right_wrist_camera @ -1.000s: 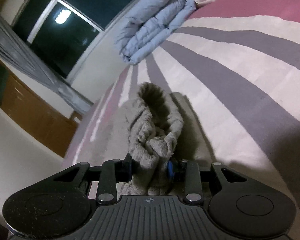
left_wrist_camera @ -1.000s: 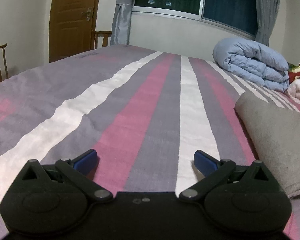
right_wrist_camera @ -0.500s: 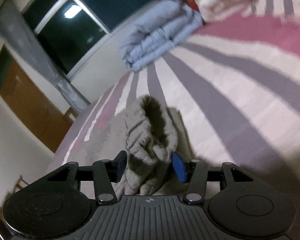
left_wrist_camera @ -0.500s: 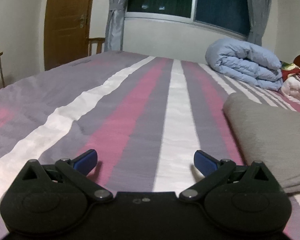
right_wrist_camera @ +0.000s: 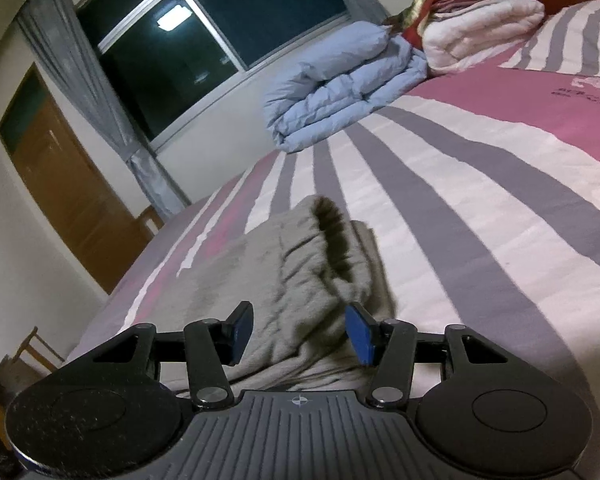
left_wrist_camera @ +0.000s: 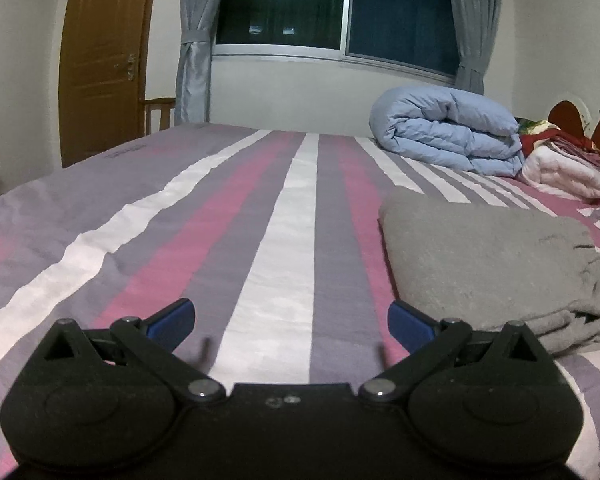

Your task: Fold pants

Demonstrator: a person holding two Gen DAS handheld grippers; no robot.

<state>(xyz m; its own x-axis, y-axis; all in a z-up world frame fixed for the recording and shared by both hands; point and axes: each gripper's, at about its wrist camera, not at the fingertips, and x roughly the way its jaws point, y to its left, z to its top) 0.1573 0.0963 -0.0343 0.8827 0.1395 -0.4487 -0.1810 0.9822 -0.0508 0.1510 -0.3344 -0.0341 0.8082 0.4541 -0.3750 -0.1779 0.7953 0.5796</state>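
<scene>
The grey pants point(left_wrist_camera: 488, 256) lie folded on the striped bed, at the right of the left wrist view. My left gripper point(left_wrist_camera: 290, 322) is open and empty, low over the bed just left of the pants. In the right wrist view the pants point(right_wrist_camera: 300, 280) lie bunched with the waistband opening facing up. My right gripper point(right_wrist_camera: 300, 332) is open, its blue pads either side of the cloth without clamping it.
A folded light-blue duvet point(left_wrist_camera: 448, 136) and a white and red pile of bedding point(left_wrist_camera: 560, 164) lie at the far right of the bed by the headboard. A wooden door point(left_wrist_camera: 104, 56), chairs and a curtained window stand beyond the bed.
My right gripper has opened and let go of the pants, which have dropped onto the bed. My left gripper has tilted up and shifted a little, still open.
</scene>
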